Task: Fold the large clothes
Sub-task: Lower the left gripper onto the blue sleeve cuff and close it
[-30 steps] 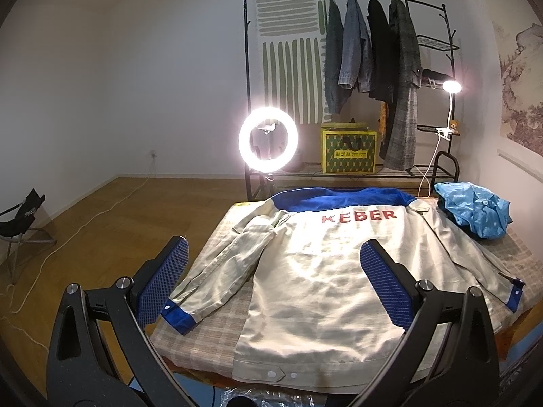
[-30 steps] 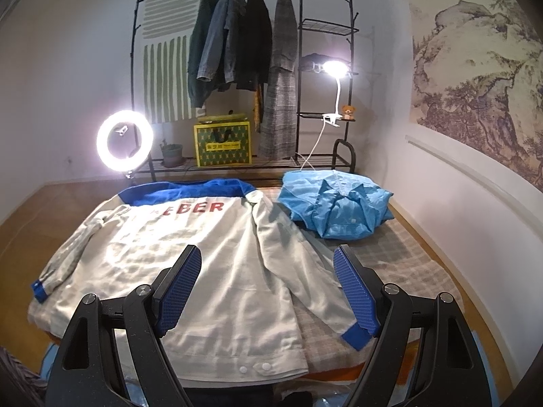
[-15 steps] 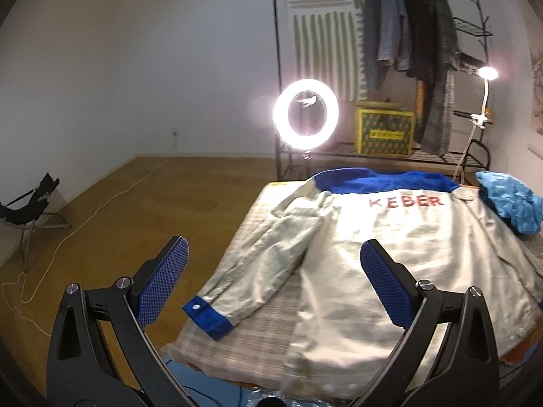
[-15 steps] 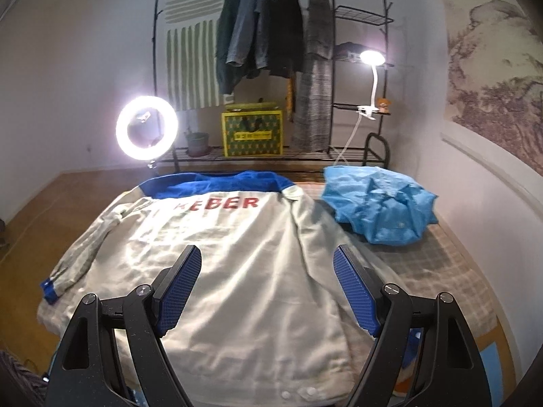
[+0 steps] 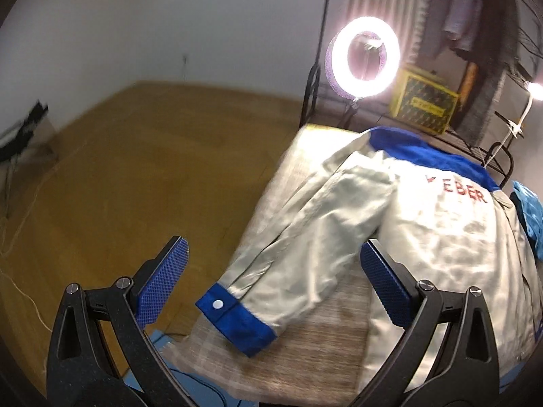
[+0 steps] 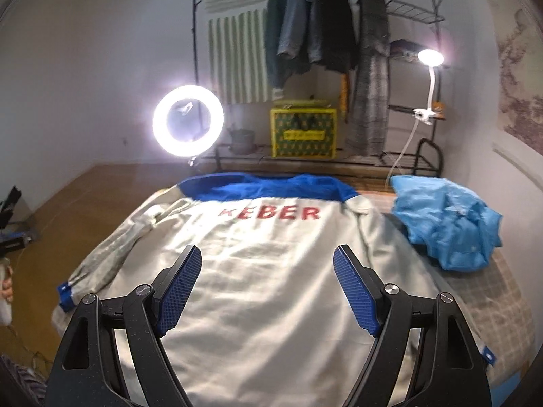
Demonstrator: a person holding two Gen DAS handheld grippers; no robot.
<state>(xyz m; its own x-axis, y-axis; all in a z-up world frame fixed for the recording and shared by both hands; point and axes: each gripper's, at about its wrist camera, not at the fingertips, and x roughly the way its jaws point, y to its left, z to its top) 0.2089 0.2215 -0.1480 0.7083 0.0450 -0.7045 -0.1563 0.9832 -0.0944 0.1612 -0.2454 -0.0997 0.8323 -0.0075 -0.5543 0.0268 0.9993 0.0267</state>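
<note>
A cream jacket [image 6: 271, 271] with a blue collar and red "KEBER" lettering lies back-up, spread flat on the table; it also shows in the left wrist view [image 5: 441, 237]. Its left sleeve [image 5: 305, 237] runs toward the near left corner and ends in a blue cuff [image 5: 234, 318] with a white snap. My left gripper [image 5: 271, 281] is open and empty, above that sleeve near the cuff. My right gripper [image 6: 266, 288] is open and empty, above the middle of the jacket's back.
A crumpled light-blue garment [image 6: 448, 224] lies on the checked tablecloth [image 6: 492, 288] at the right. A lit ring light [image 6: 187, 124], a clothes rack [image 6: 322, 34], a yellow box [image 6: 303, 132] and a clip lamp [image 6: 430, 58] stand behind the table. Wooden floor [image 5: 118, 186] lies left.
My left gripper has swung left and down toward the left sleeve and cuff. My right gripper has shifted left, from the right sleeve side to over the jacket's back. Both stay open.
</note>
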